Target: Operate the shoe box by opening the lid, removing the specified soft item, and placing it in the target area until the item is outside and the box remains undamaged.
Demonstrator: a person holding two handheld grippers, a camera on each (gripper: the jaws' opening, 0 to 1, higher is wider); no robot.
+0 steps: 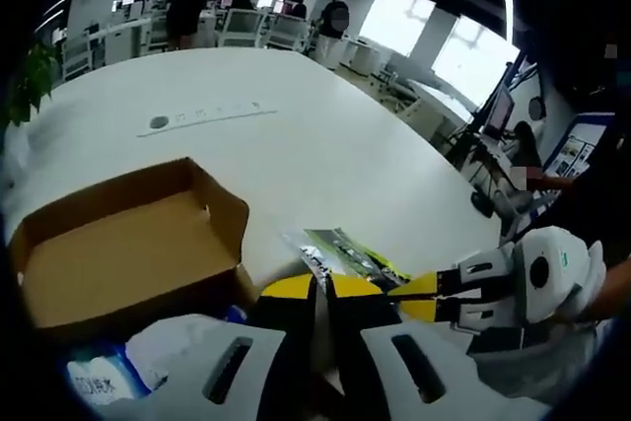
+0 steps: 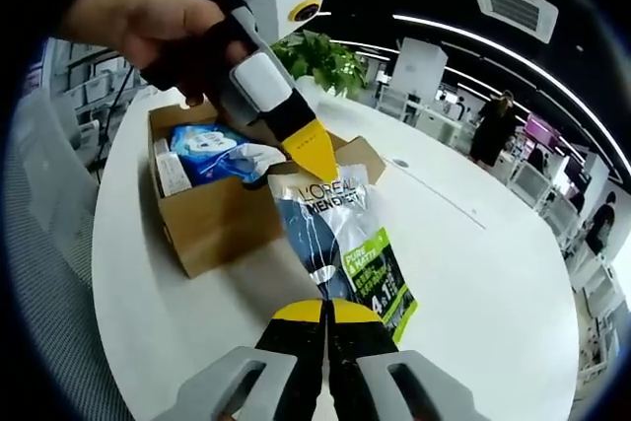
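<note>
Cardboard shoe box (image 2: 212, 214) sits open on white round surface (image 2: 473, 273), lid flap (image 1: 118, 253) folded back; brown inside of flap faces up in left gripper view. Inside box: blue-and-white soft packs (image 2: 212, 155), one w/ white wrapper, lying near top of box. In left gripper view a blue-white pack (image 1: 99, 377) shows near, at bottom left, beside the box.

Soft item = flat pouch (image 2: 340, 239), grey-blue w/ green label, printed "L'OREAL MEN EXPERT". Outside the box; far end leans at box's near-right wall, near end held at right gripper (image 2: 326, 315). Right jaws, yellow-tipped, together on pouch's near edge. In left gripper view same pouch (image 1: 345, 253) lies just past the yellow jaw tips.

Left gripper (image 1: 323, 288): yellow tips nearly closed at pouch edge; cannot tell if they pinch it. In right gripper view this gripper (image 2: 314, 155) comes in from upper left, held by a hand (image 2: 148, 22), yellow tip at pouch's top edge, over box rim.

Right gripper also enters left gripper view from right (image 1: 419, 298), yellow jaws pointing at pouch.

Bkgd: potted plant (image 2: 320, 61) at far edge of surface; flush socket strip (image 1: 202, 115) in surface; office desks, people standing far off.
</note>
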